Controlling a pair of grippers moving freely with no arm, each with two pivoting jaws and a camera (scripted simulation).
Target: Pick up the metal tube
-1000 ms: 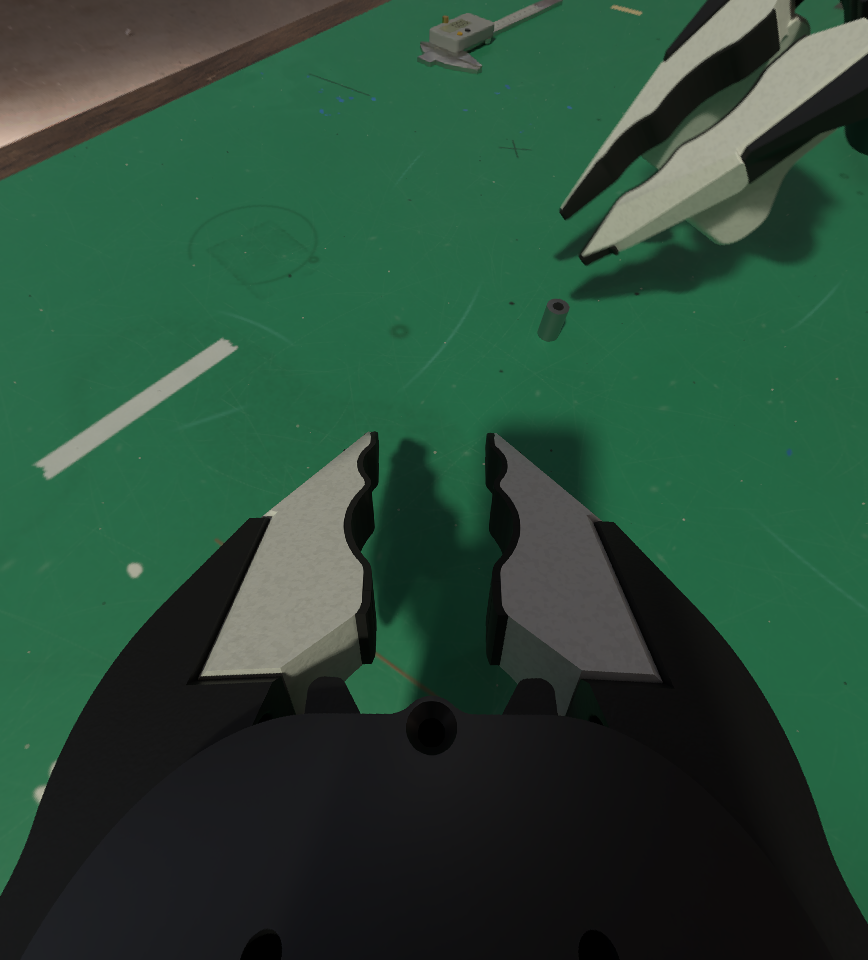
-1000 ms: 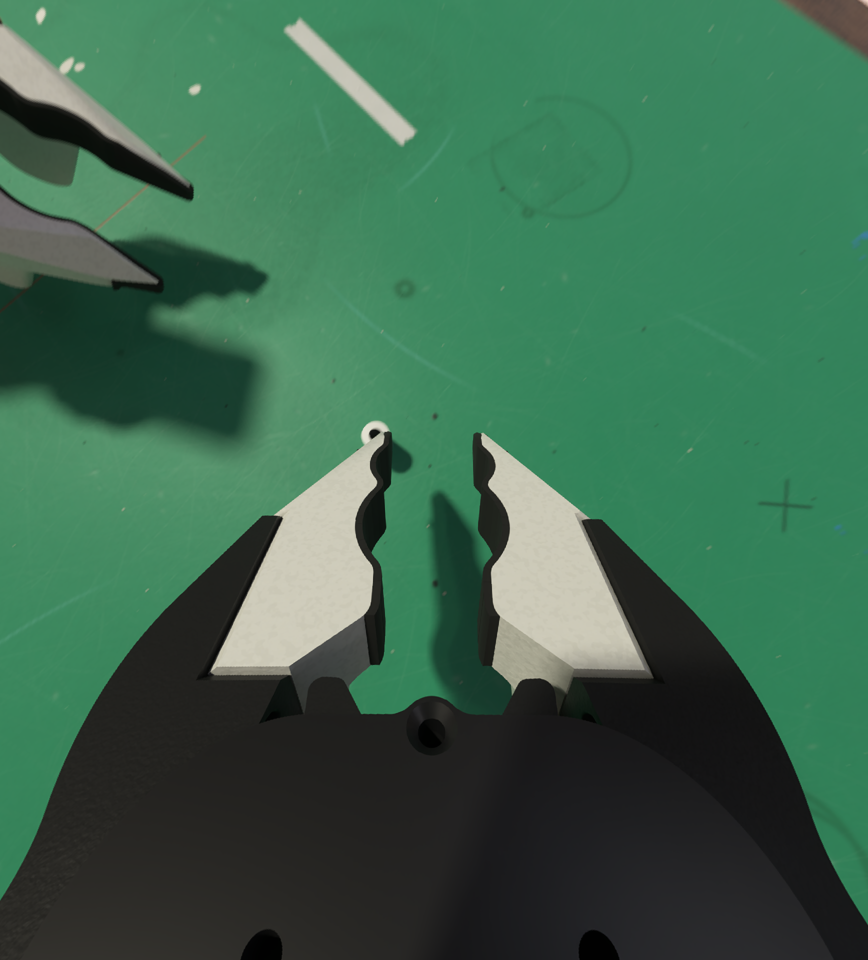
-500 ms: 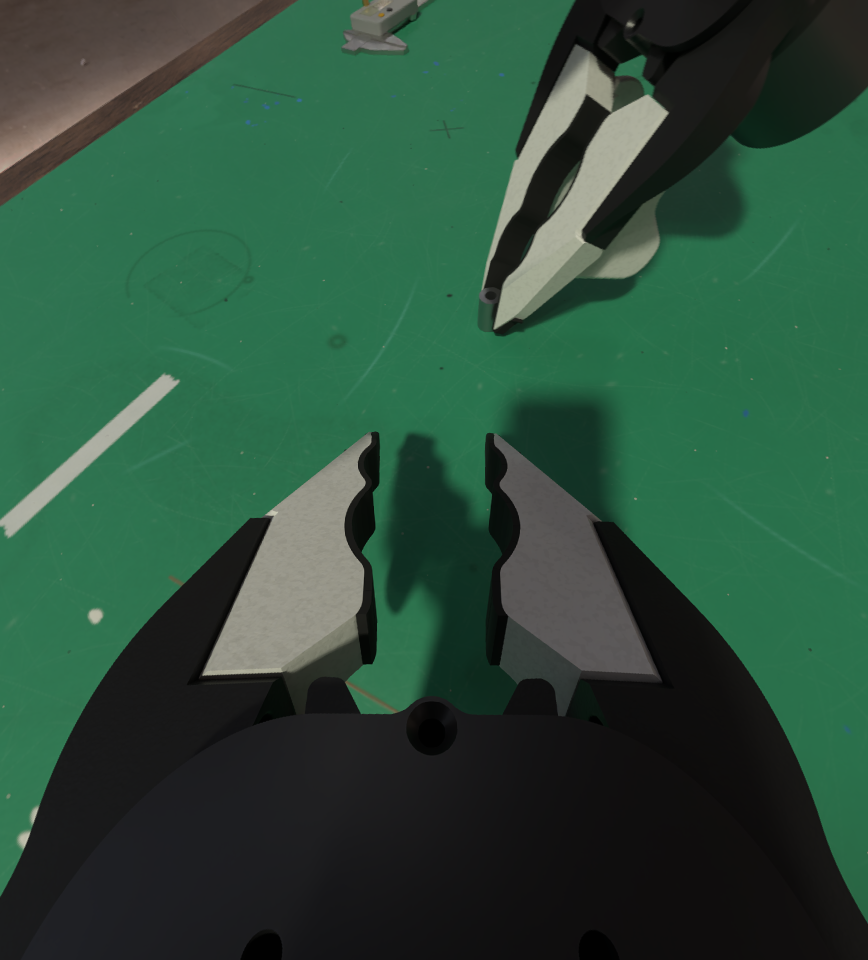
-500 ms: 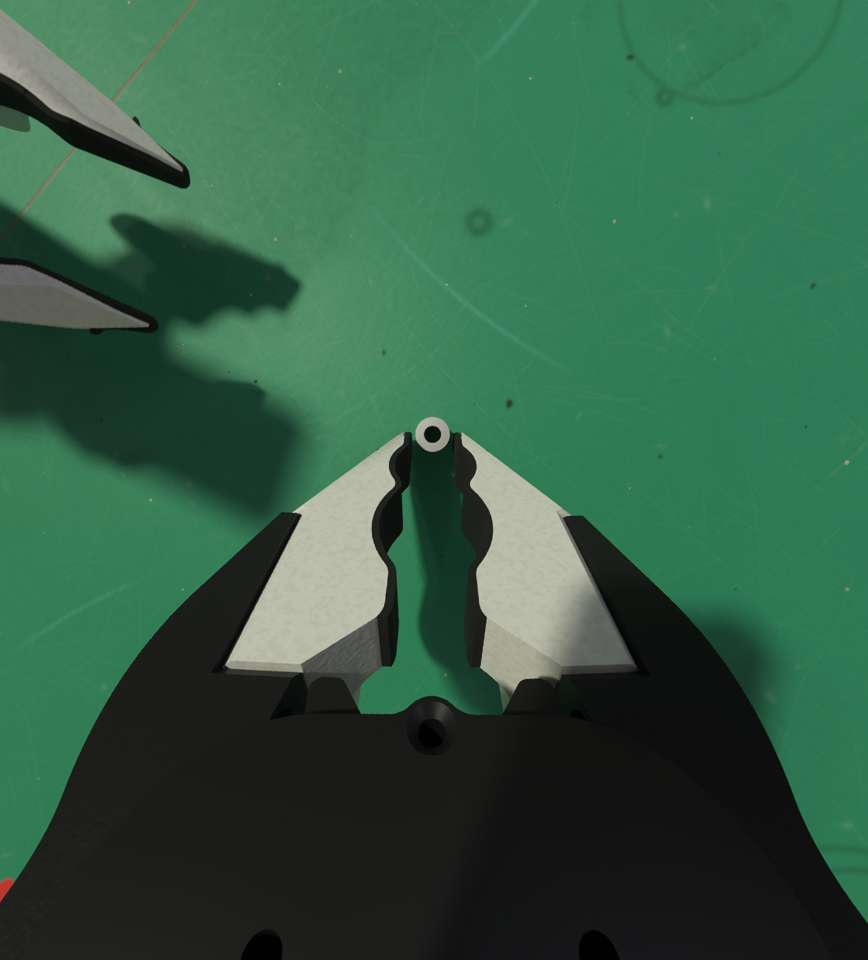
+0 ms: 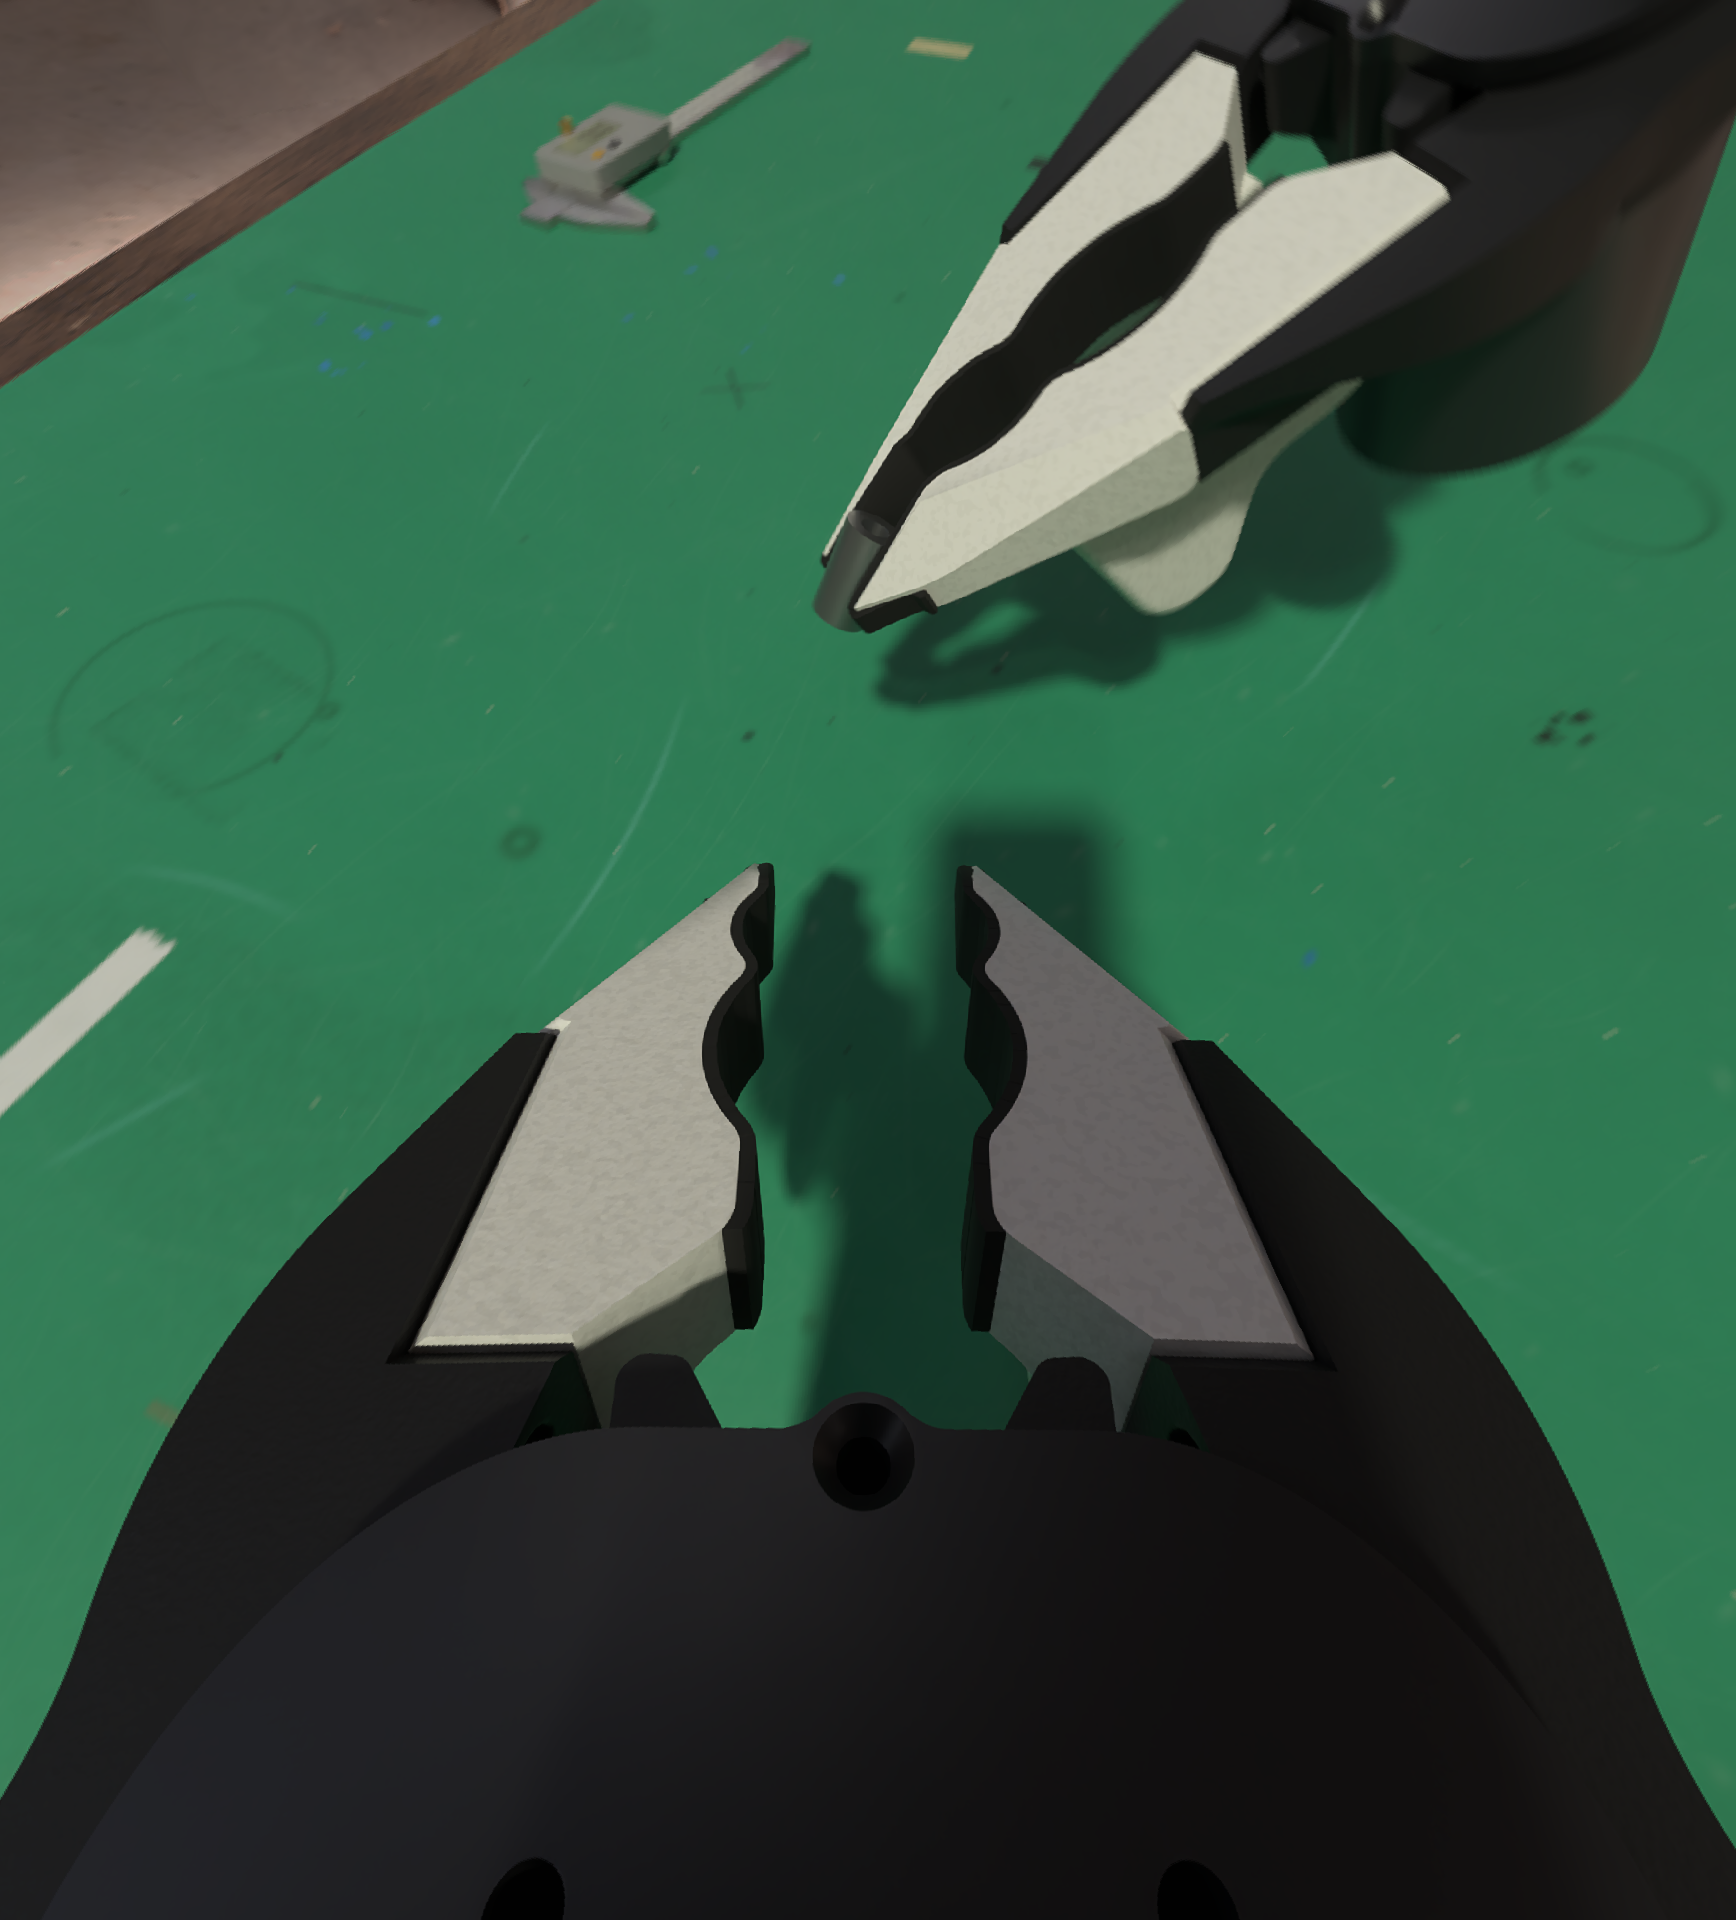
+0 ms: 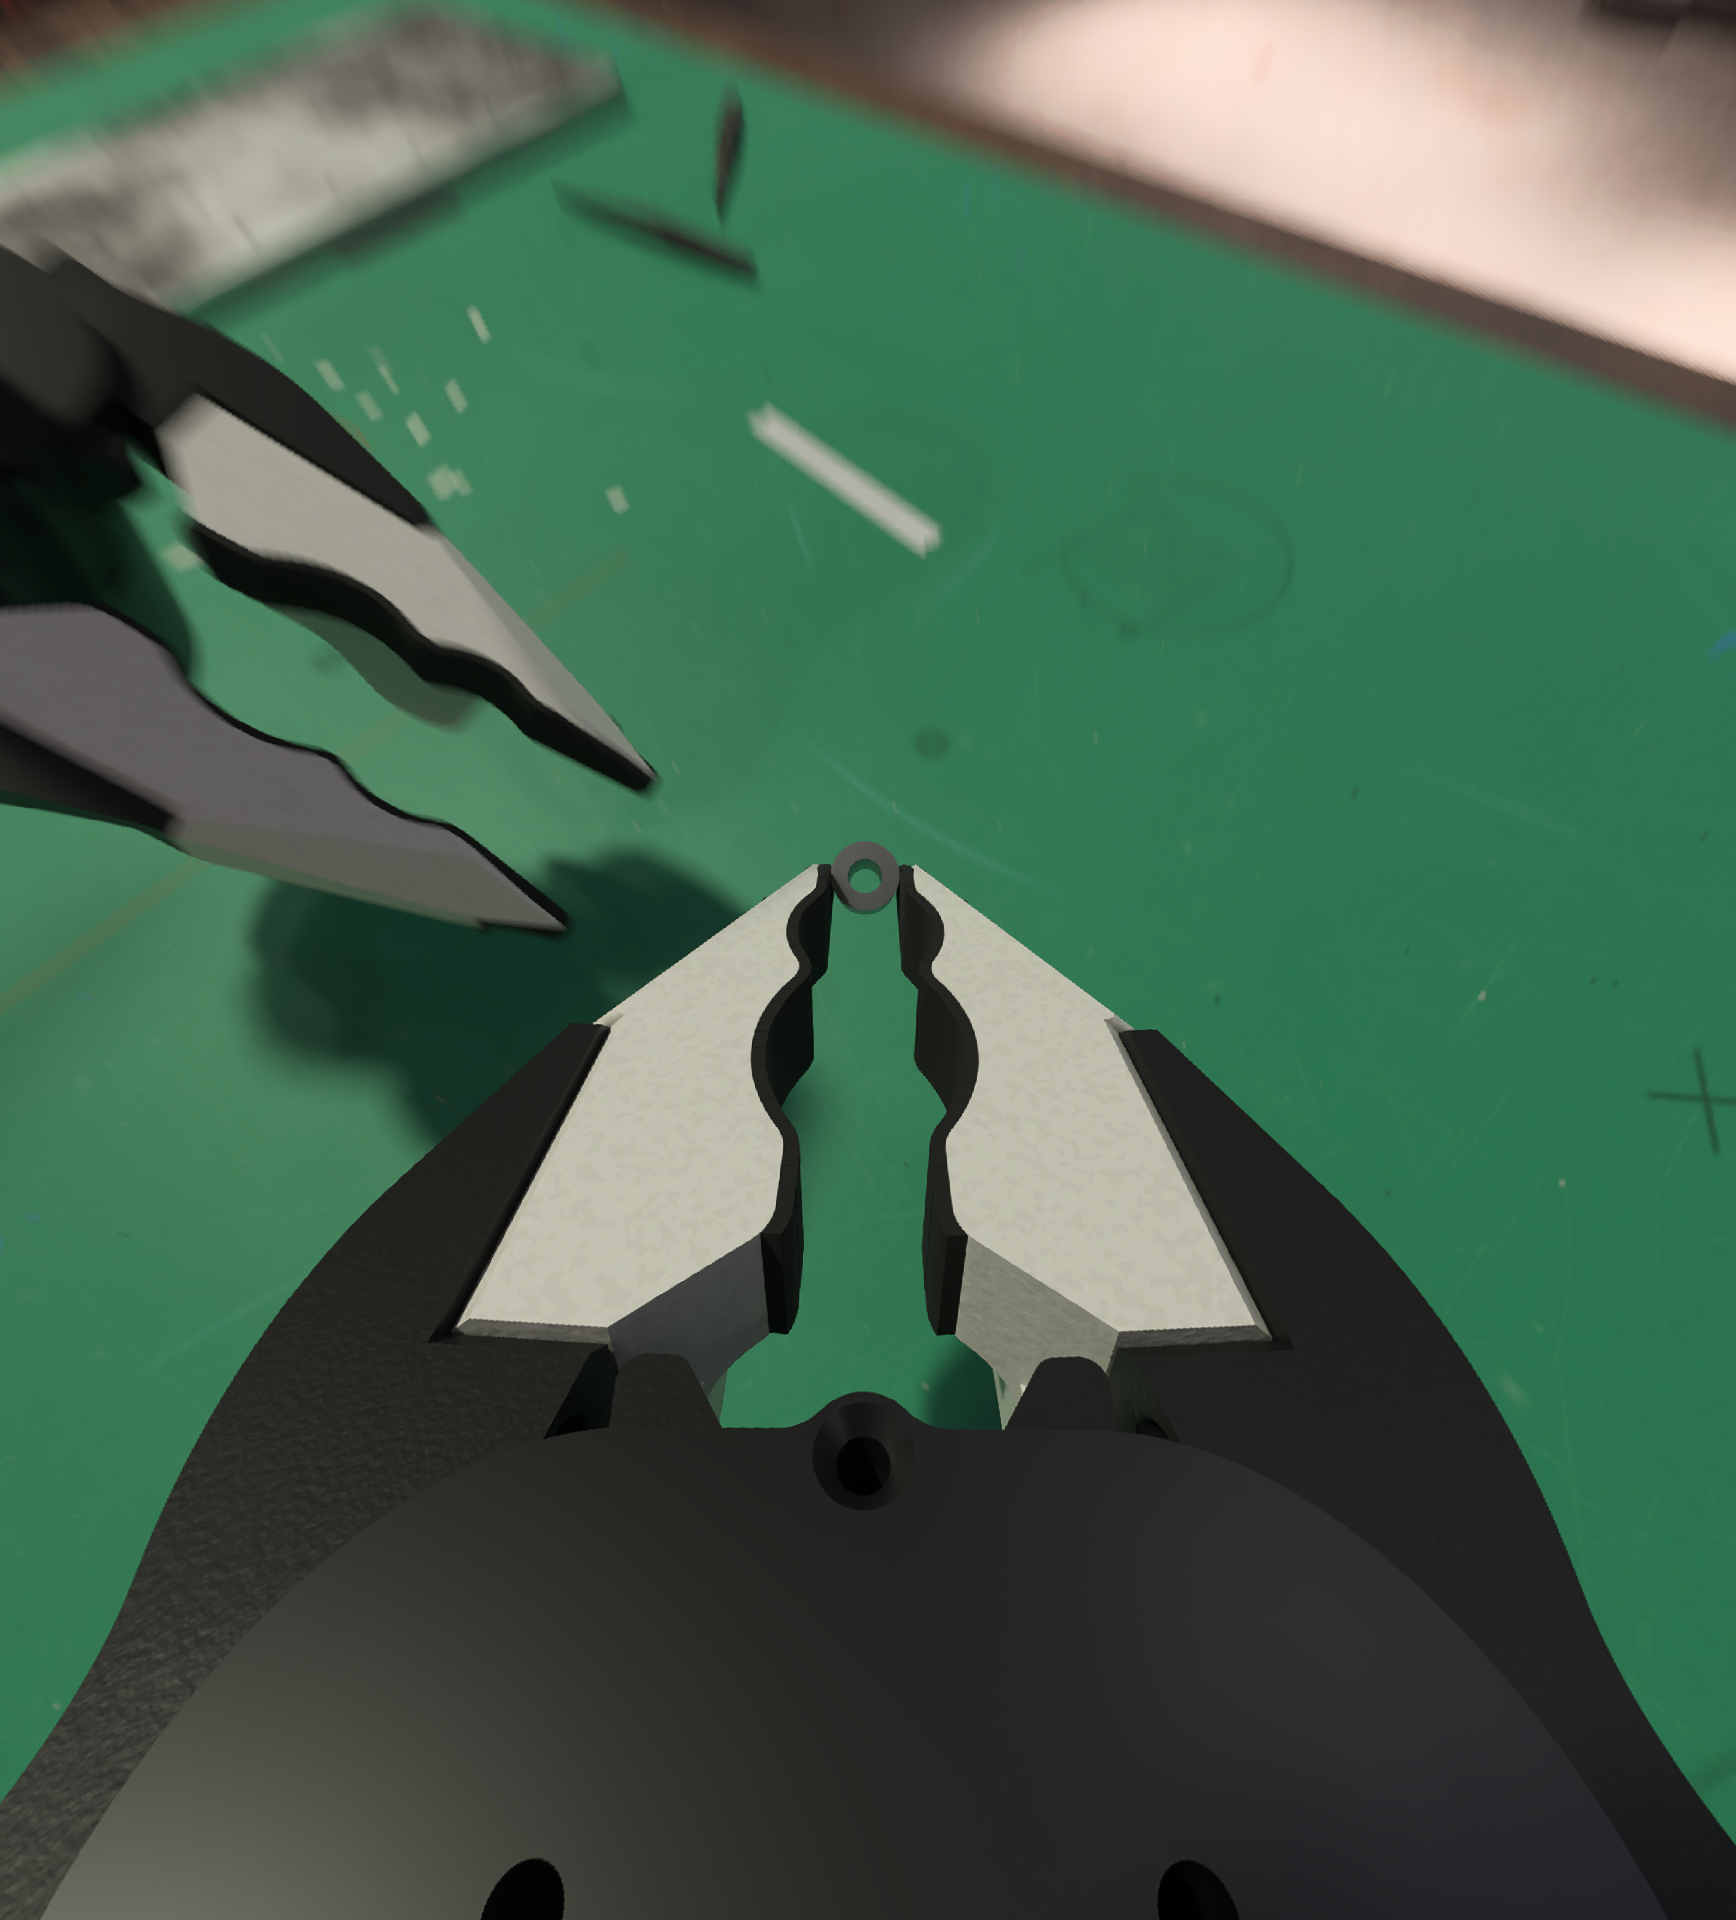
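We pinch the metal tube point(image 6: 865, 879) at the very tips of our right gripper point(image 6: 865, 883), jaws closed on it, clear of the green counter point(image 6: 1363, 935); our left gripper point(image 5: 864, 883) waits alongside, jaws parted and empty.

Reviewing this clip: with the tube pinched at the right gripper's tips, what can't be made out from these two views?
- Metal tube: right wrist view shows only its end ring.
- Tube's far side, left wrist view: hidden between the right gripper fingertips.
- Grey slab at the mat's far end: blurred.
- Caliper: display too small.
- Left gripper: empty.
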